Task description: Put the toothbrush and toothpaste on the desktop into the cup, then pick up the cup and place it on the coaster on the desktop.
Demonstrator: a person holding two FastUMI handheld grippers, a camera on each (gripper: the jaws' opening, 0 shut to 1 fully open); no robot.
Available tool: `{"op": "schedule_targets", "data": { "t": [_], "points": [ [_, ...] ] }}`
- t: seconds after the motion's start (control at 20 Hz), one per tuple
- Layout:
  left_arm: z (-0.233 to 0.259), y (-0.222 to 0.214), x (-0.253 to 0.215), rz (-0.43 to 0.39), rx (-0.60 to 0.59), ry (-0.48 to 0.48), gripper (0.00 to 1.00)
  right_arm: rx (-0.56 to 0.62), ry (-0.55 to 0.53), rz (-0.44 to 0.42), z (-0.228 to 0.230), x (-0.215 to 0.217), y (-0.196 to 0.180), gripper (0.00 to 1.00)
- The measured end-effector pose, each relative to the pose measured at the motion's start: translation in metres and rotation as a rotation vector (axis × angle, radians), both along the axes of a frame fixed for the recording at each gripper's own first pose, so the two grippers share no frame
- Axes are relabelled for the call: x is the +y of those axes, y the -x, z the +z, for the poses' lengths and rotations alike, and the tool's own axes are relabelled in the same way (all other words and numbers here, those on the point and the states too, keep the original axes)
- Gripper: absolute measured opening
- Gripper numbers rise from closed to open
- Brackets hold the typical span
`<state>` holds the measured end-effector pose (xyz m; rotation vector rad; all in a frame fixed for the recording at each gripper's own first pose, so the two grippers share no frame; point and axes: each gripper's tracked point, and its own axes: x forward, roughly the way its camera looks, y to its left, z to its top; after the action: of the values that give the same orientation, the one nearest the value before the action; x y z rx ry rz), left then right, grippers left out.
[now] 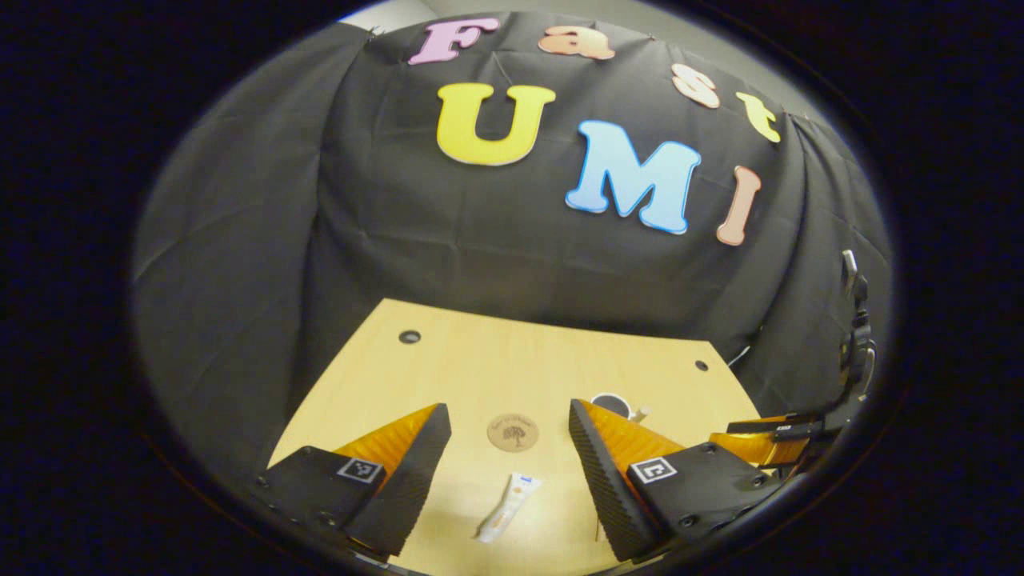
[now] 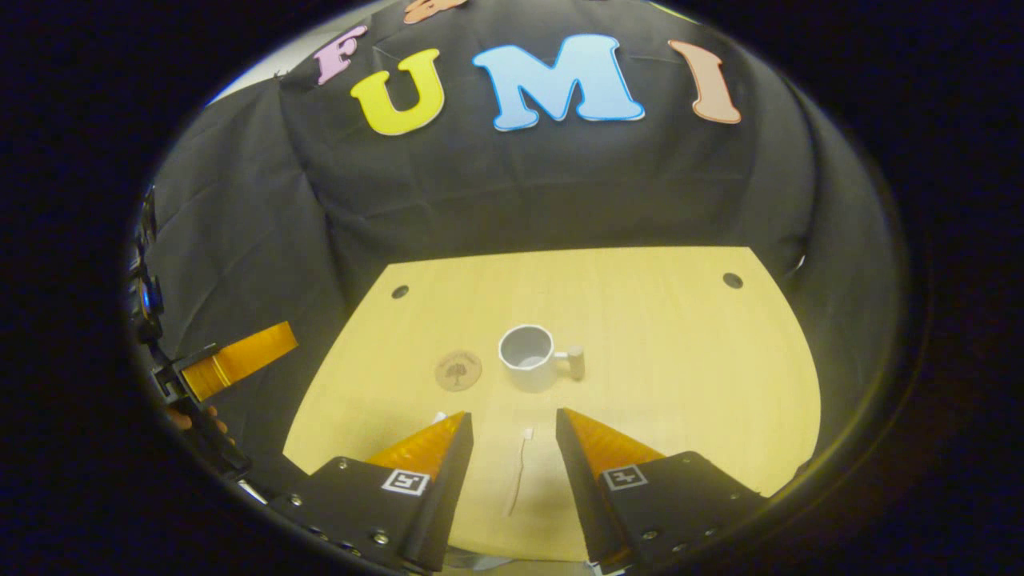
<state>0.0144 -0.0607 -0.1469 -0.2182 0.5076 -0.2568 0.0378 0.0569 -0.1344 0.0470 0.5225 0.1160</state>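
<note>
A white toothpaste tube (image 1: 506, 509) lies on the wooden desktop (image 1: 496, 368) between the fingers of my open left gripper (image 1: 510, 468), which hovers above it. Just beyond the tube sits a round brown coaster (image 1: 513, 432). A white cup (image 1: 612, 404) peeks out behind the left gripper's right finger. In the right gripper view the cup (image 2: 528, 356) stands upright with its handle to the right, and the coaster (image 2: 458, 370) lies to its left. A thin white toothbrush (image 2: 518, 470) rests on the desktop (image 2: 680, 360) between the fingers of my open right gripper (image 2: 514, 468).
Small dark holes (image 2: 732, 281) mark the desktop's far corners. Black cloth walls close in the back and sides. The other gripper (image 2: 232, 360) with a hand behind it shows at the left of the right gripper view.
</note>
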Motion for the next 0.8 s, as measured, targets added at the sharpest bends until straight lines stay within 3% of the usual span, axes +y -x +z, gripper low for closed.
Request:
{"op": "schedule_targets", "data": {
  "t": [0.1, 0.35, 0.5, 0.6, 0.8],
  "points": [
    [-0.034, 0.001, -0.007, -0.041, 0.084, -0.033, 0.97, 0.052, -0.005, 0.001, -0.017, 0.005, -0.001, 0.63],
    [-0.092, 0.008, -0.018, -0.115, 0.23, -0.073, 1.0, 0.14, 0.009, 0.002, -0.051, 0.013, -0.01, 0.63],
    [-0.124, 0.01, -0.026, -0.159, 0.303, -0.097, 0.92, 0.212, 0.036, 0.002, -0.078, 0.013, -0.015, 0.63],
    [-0.149, 0.014, -0.03, -0.191, 0.344, -0.106, 1.0, 0.261, 0.058, 0.007, -0.095, 0.014, -0.014, 0.63],
    [-0.19, 0.015, -0.036, -0.243, 0.423, -0.139, 0.98, 0.335, 0.08, 0.008, -0.131, 0.017, -0.017, 0.6]
  ]
}}
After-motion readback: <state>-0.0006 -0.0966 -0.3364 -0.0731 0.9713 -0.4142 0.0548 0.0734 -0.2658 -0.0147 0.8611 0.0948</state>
